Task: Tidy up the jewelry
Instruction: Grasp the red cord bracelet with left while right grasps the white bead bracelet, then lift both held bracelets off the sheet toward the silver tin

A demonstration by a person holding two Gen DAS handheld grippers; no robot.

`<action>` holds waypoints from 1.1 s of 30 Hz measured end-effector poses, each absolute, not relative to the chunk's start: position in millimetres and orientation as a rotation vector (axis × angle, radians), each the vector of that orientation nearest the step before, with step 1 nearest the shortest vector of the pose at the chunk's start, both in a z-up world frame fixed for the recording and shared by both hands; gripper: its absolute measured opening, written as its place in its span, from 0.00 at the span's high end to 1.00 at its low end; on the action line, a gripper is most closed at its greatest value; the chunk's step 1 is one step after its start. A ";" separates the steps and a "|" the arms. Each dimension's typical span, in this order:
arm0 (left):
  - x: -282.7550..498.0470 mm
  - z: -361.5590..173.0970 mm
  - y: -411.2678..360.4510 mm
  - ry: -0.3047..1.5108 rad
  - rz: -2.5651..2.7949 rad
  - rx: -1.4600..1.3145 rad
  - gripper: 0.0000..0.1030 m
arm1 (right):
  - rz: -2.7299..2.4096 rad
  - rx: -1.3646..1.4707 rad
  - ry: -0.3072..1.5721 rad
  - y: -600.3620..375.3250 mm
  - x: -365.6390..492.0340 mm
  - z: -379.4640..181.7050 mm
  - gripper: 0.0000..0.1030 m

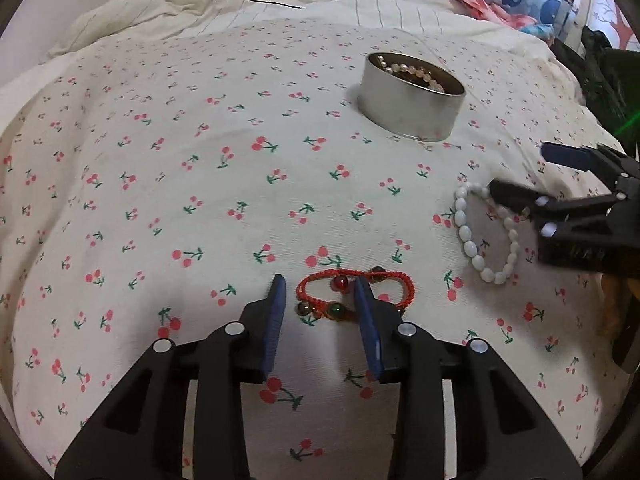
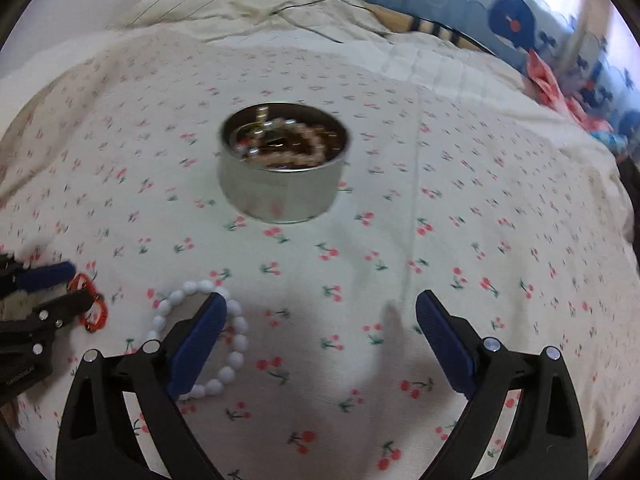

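A red cord bracelet point(image 1: 352, 294) with dark beads lies on the cherry-print sheet. My left gripper point(image 1: 320, 292) is open, its jaws astride the bracelet's left loop; it also shows in the right wrist view point(image 2: 76, 284). A white bead bracelet point(image 1: 486, 236) lies to the right. My right gripper point(image 2: 320, 304) is open, its left finger point(image 2: 200, 332) over the white bracelet point(image 2: 236, 356); it also shows in the left wrist view point(image 1: 516, 172). A round metal tin point(image 1: 412, 96) farther back holds several bead bracelets point(image 2: 296, 140).
The cherry-print sheet point(image 1: 200, 160) covers a soft bed. A rumpled cream blanket point(image 1: 180, 4) with thin black cords lies at the back. Blue patterned fabric and pink cloth point(image 2: 552, 80) lie at the back right. Dark objects point(image 1: 600, 72) stand at the right edge.
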State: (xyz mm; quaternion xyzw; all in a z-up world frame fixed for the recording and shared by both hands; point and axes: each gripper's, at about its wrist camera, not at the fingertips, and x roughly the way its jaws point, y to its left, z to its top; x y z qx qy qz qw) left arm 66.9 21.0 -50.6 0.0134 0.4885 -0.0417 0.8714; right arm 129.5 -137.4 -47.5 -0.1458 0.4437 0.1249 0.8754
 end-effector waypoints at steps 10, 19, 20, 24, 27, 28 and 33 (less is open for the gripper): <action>60.9 -44.4 19.8 1.034 -0.143 0.001 0.89 | 0.432 -0.365 0.953 -110.1 112.7 -56.1 0.90; 57.9 -39.8 31.4 1.000 -0.120 -0.030 0.89 | 0.491 -0.171 0.933 -126.8 112.9 -33.5 0.92; 58.3 -40.9 31.7 1.002 -0.119 -0.033 0.89 | 0.489 -0.178 0.936 -126.0 113.5 -33.7 0.92; 61.6 -49.0 34.7 1.028 -0.121 -0.062 0.85 | 0.448 -0.223 0.970 -122.2 117.5 -42.9 0.68; 61.2 -52.0 30.9 1.023 -0.135 -0.068 0.77 | 0.414 -0.314 0.928 -115.0 109.6 -49.1 0.28; 60.9 -52.4 28.7 1.019 -0.137 -0.063 0.73 | 0.428 -0.335 0.946 -111.0 108.6 -53.9 0.31; 59.8 -53.0 23.2 1.016 -0.141 -0.034 0.68 | 0.470 -0.254 0.977 -114.8 110.3 -57.1 0.72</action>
